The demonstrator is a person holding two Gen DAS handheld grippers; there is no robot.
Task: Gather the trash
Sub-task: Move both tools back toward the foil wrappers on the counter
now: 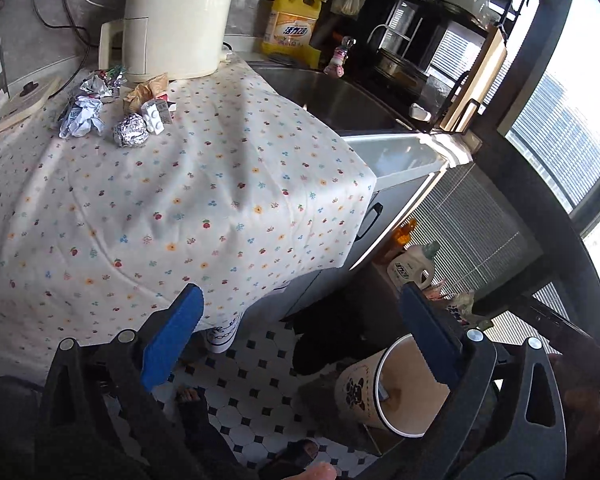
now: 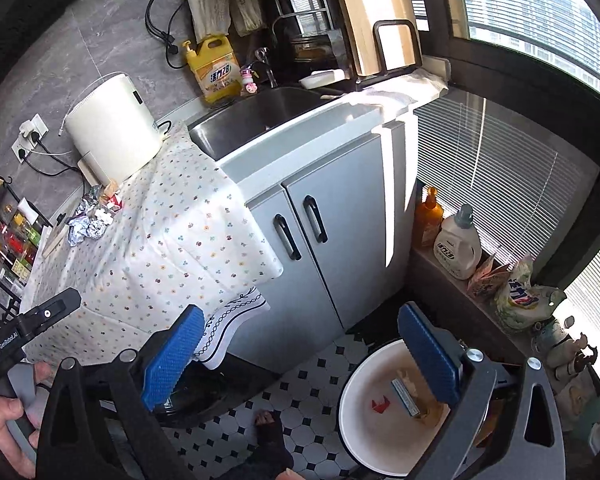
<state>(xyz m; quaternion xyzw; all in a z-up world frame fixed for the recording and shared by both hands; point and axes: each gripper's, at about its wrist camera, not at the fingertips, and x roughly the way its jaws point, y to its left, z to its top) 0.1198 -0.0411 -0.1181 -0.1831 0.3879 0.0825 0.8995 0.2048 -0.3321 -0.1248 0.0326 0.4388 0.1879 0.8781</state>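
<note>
- Crumpled foil, paper and a small carton make up the trash pile (image 1: 112, 112), seen at ten o'clock on the flowered cloth (image 1: 180, 208), beside the cream appliance (image 1: 176, 20).
- All is judged light and soft; the foil ball (image 1: 131, 130) may be pinched across its middle, as it will dent.
- The left gripper (image 1: 300, 344) and right gripper (image 2: 300, 354) are held wide apart, with nothing between the fingers.
- The bin (image 2: 364, 376) is seen at five o'clock on the floor.
</note>
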